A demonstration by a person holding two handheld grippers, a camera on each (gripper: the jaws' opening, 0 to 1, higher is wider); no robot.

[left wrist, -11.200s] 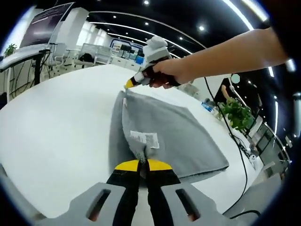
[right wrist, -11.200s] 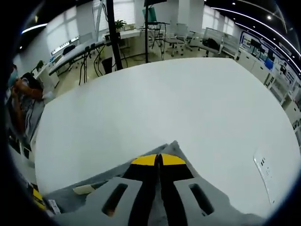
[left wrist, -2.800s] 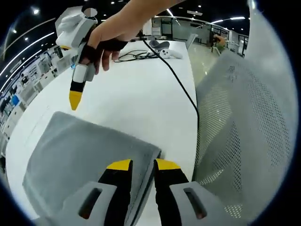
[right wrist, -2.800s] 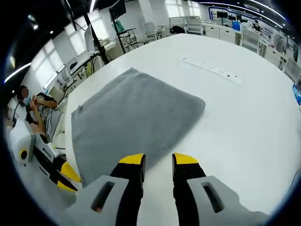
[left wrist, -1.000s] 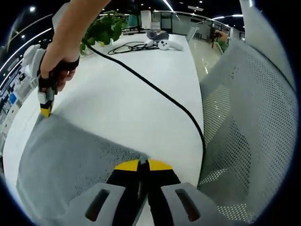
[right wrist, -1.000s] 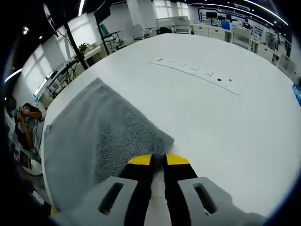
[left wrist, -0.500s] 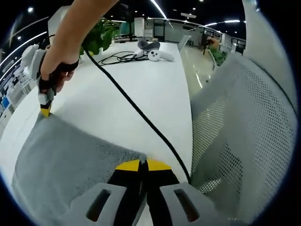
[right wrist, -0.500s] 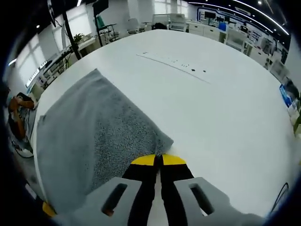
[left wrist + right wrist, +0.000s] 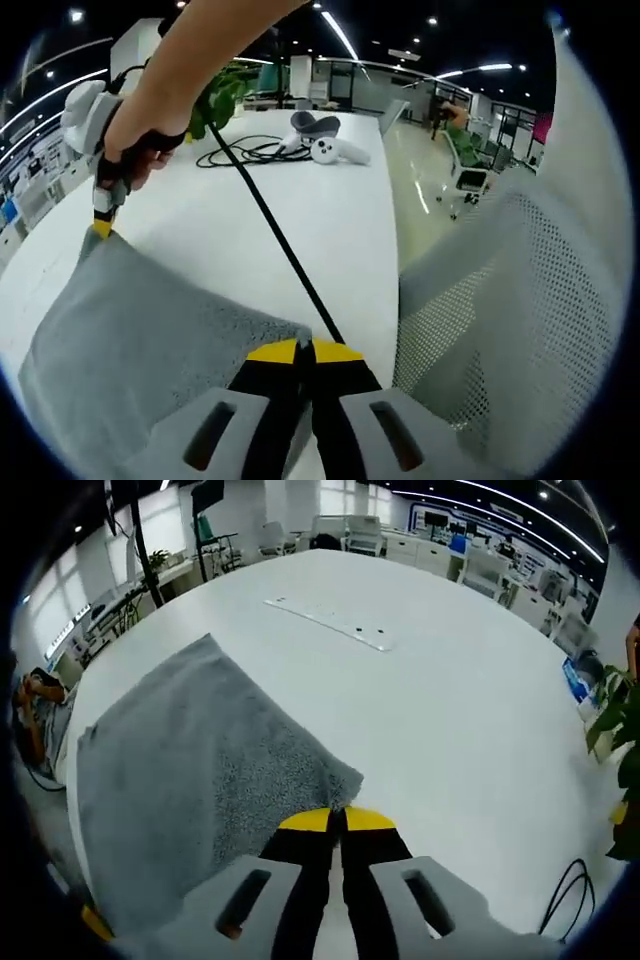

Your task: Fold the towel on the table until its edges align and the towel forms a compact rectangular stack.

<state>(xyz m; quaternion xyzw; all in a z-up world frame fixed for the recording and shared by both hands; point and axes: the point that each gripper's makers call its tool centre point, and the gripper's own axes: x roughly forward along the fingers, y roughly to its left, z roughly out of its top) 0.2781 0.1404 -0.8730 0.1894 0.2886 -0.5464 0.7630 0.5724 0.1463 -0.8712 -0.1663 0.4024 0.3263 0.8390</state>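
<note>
Left gripper view: the left gripper [image 9: 304,351] is clamped on the near corner of the grey towel [image 9: 140,330] lying on the white table [image 9: 330,215], while farther off the right gripper [image 9: 101,222], held by a hand [image 9: 135,150], pinches another corner beneath a trailing black cable [image 9: 265,215].

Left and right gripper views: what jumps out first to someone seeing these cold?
The grey towel spread on the white table, with a gripper pinching each of two corners: the left gripper shut on the near corner, and the right gripper on the far corner, a hand around it. After that, the black cable running across the table toward the left gripper, and the white mesh chair beside the table.
</note>
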